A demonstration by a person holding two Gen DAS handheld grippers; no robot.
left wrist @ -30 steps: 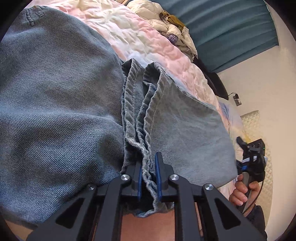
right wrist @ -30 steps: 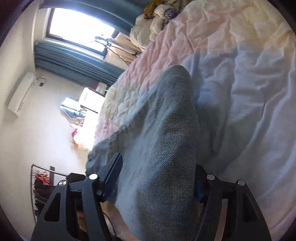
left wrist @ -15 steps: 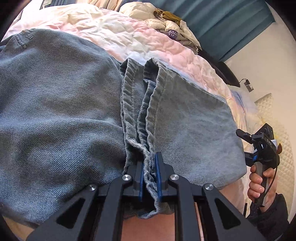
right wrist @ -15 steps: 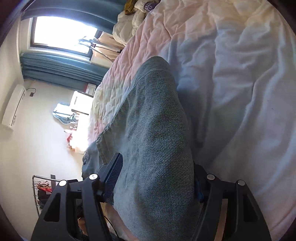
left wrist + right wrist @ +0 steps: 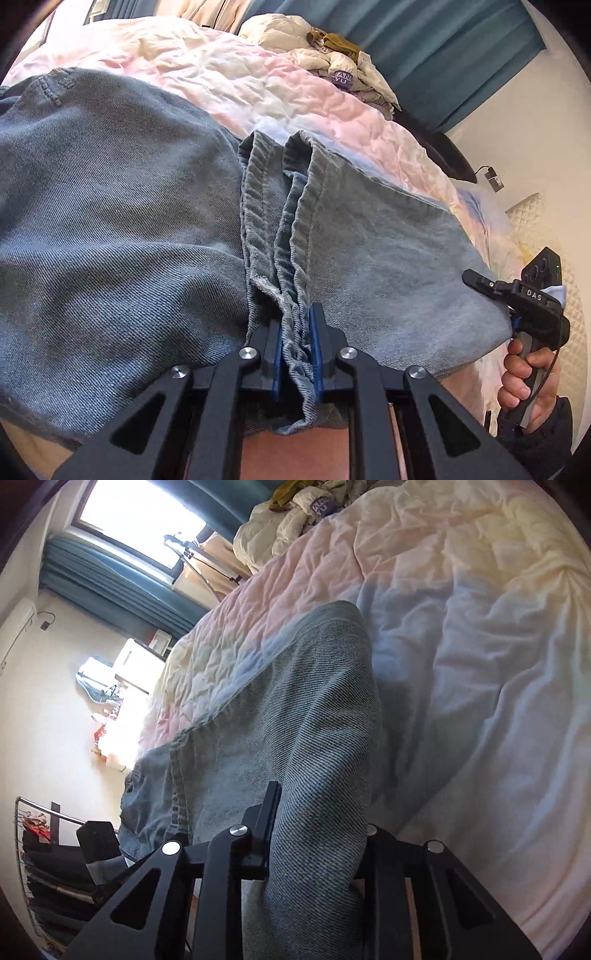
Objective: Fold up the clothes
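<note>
Jeans (image 5: 110,229) of faded blue denim lie on the pink quilted bed (image 5: 258,88), bunched hems clamped in the left tool (image 5: 297,354); the right tool (image 5: 317,849) has just closed on a thick fold, which could slip out when lifted.

Jeans (image 5: 110,229): faded blue-grey denim, coarse diagonal twill, matt; hems stitched, puckered, frayed at the edge. Quilt (image 5: 258,92) under the jeans: soft stitched cotton, pink to cream to pale blue, crinkled, matt. Left gripper (image 5: 297,354): matt black plastic fingers, bright metal screw heads, blue rubbery pads (image 5: 317,350). Right gripper (image 5: 317,834): same black plastic, same shiny screws. Curtain (image 5: 424,40) beyond the quilt: teal cloth, pleated, dull. Wall (image 5: 517,122) beside the curtain: smooth, painted, off-white. Rack (image 5: 33,805) left of the jeans: thin polished metal tube.
</note>
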